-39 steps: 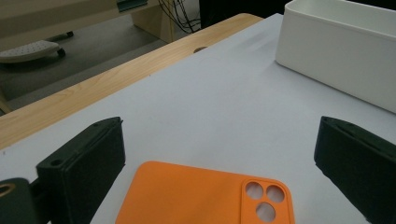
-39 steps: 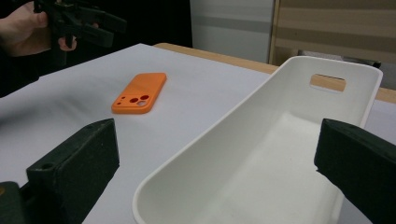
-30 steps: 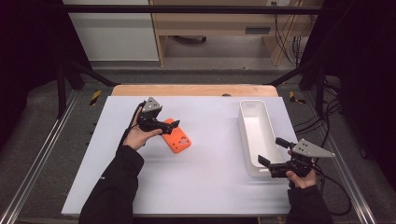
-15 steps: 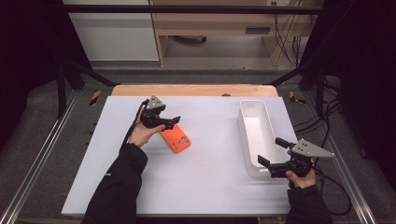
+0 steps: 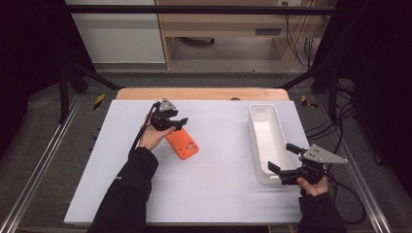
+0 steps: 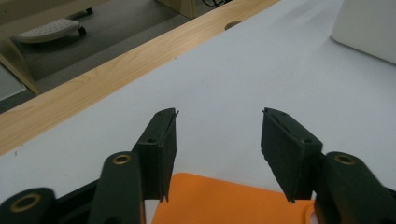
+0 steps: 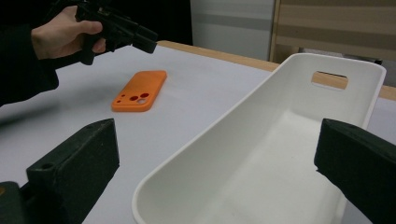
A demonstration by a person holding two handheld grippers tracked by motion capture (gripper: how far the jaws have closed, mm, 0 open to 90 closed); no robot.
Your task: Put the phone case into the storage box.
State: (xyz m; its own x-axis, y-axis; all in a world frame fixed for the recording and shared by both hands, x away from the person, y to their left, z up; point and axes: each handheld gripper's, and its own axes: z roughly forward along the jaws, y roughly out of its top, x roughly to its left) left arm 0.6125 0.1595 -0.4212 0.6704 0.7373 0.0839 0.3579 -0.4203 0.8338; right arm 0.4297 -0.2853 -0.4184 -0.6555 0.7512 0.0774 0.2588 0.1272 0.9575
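High view, nearest edge first: the person's two dark sleeves come in from the bottom. The right hand (image 5: pixel 311 183) rests at the table's right side and holds the right gripper (image 5: pixel 283 161) beside the near end of the white tray (image 5: pixel 279 145); its jaws stand wide apart, one on each side of that near end, and in the right gripper view neither pad touches the tray wall. Farther in, on the white table (image 5: pixel 218 194), the orange phone case (image 5: pixel 182 144) lies flat with its camera holes up, left of the middle and well apart from the tray. The left hand (image 5: pixel 153 137) carries the left gripper (image 5: pixel 176 124) over the case's far end. Its jaws have just been closing and now stand half spread; in the left gripper view the case's orange edge (image 6: pixel 224 200) lies low between the two pads (image 6: pixel 161 154), which do not press on it. Beyond the case, bare table runs to the wooden strip (image 5: pixel 199 93) at the far edge.
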